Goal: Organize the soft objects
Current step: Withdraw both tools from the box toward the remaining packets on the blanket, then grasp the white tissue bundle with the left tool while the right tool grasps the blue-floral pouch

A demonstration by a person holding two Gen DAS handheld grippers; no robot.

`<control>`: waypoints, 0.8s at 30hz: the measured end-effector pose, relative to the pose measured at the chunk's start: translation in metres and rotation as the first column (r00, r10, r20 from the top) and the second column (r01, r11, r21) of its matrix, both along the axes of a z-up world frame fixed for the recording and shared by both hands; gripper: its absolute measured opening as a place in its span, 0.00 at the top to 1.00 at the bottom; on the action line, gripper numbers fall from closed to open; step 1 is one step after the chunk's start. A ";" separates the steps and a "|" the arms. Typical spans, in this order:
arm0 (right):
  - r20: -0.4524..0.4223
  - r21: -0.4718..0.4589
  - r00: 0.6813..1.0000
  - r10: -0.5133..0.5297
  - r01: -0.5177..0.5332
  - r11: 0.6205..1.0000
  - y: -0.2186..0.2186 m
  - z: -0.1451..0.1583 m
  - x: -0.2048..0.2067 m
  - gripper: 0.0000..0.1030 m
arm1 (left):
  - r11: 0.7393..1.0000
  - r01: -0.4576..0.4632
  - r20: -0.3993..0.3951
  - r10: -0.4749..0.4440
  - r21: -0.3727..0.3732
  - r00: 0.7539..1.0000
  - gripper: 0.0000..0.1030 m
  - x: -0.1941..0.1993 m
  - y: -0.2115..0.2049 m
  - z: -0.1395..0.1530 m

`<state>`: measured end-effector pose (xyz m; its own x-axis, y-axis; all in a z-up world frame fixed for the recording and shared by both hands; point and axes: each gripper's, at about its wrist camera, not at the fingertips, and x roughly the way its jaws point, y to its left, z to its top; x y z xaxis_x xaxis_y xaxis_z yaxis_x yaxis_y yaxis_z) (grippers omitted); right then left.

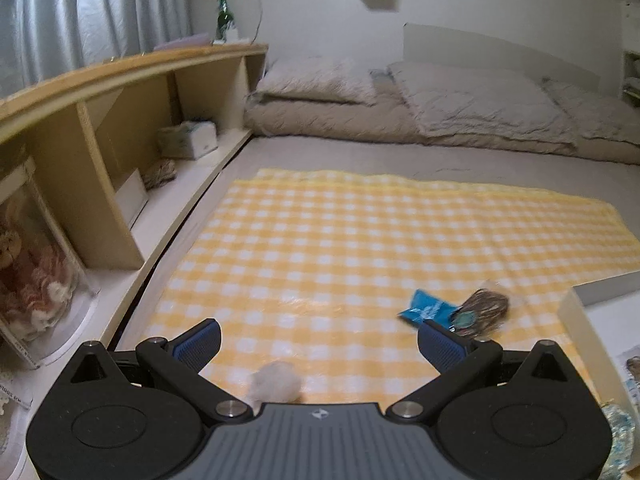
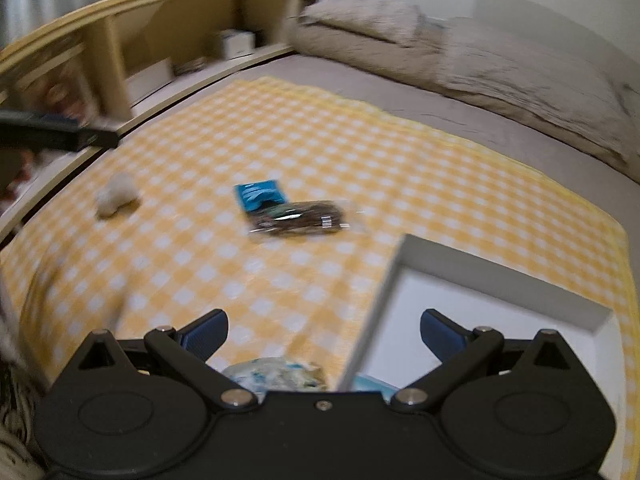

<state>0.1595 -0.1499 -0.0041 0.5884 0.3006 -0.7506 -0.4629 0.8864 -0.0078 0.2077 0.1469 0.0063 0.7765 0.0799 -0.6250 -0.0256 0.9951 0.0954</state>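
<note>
On a yellow checked cloth (image 1: 360, 240) (image 2: 340, 152) lie a white fluffy ball (image 1: 275, 386) (image 2: 116, 198), a blue packet (image 1: 426, 306) (image 2: 259, 195) and a clear bag of brown strands (image 1: 486, 308) (image 2: 304, 218). My left gripper (image 1: 320, 340) is open, with the fluffy ball just below and between its fingers, apart from both. My right gripper (image 2: 324, 330) is open over the edge of a white box (image 2: 480, 304) (image 1: 600, 320). A pale blue-patterned soft item (image 2: 276, 374) lies beside the box under the right gripper.
A wooden shelf unit (image 1: 120, 120) (image 2: 160, 40) runs along the left, holding a tissue box (image 1: 188, 140) and a doll in a clear case (image 1: 36, 280). Beige pillows and folded bedding (image 1: 440, 104) (image 2: 460, 48) lie at the far end of the bed.
</note>
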 end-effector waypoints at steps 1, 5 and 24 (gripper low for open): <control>-0.003 -0.001 1.000 0.024 -0.024 1.000 0.004 -0.001 -0.001 0.00 | 1.000 -0.006 -0.014 0.006 -0.007 1.000 0.00 0.003 0.005 -0.003; -0.026 -0.017 0.989 0.146 -0.147 0.989 0.020 -0.009 -0.006 0.00 | 1.000 -0.001 -0.093 -0.001 -0.029 0.996 0.00 0.014 0.022 -0.018; -0.216 -0.113 0.895 0.391 -0.421 0.900 0.037 -0.052 -0.004 0.00 | 0.992 0.107 -0.339 -0.077 0.071 0.938 0.34 0.048 0.049 -0.074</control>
